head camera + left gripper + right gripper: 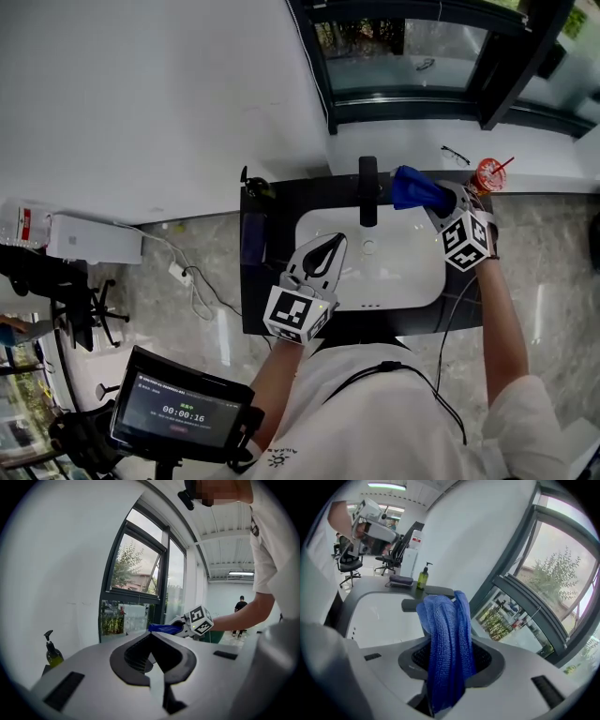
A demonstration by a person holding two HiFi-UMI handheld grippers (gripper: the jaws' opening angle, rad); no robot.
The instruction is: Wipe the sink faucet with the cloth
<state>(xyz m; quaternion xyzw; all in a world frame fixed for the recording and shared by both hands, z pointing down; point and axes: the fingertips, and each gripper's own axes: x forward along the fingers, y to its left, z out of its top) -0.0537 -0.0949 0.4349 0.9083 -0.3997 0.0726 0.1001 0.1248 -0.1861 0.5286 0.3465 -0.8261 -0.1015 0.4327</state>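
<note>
- Gripping one blue cloth point(445, 639), the right gripper point(449, 667) has its jaws closed on the fabric, held partly apart by its bulk. The cloth stands up past the jaw tips in a bunched fold.
- The cloth's lower end drops out of sight between the jaws.
- From the head view, the right gripper point(441, 202) sits over the back right corner of the one white sink point(403, 262). The cloth point(414, 188) is just to the right of the single black faucet point(368, 192). Whether they touch cannot be told.
- In the right gripper view, the cloth covers the middle of the faucet point(410, 604), so only its spout end shows to the left.
- The left gripper point(325, 255) is the second of the two. Its jaws meet at the tips with nothing between them. It hangs over the front left of the sink, apart from the faucet.
- Its grey body fills the lower half of the left gripper view and blocks whatever lies below.
- One dark desk point(255, 302) holds the sink. The person's torso hides its front edge.
- One soap bottle point(255, 186) stands at the desk's back left corner.
- One dark flat item point(253, 234) lies left of the sink, too dim to identify.
- One red cup point(488, 175) with a straw and one pair of glasses point(456, 155) rest on the window ledge behind.
- Two office chairs point(349, 560) appear small and blurred in the right gripper view.
</note>
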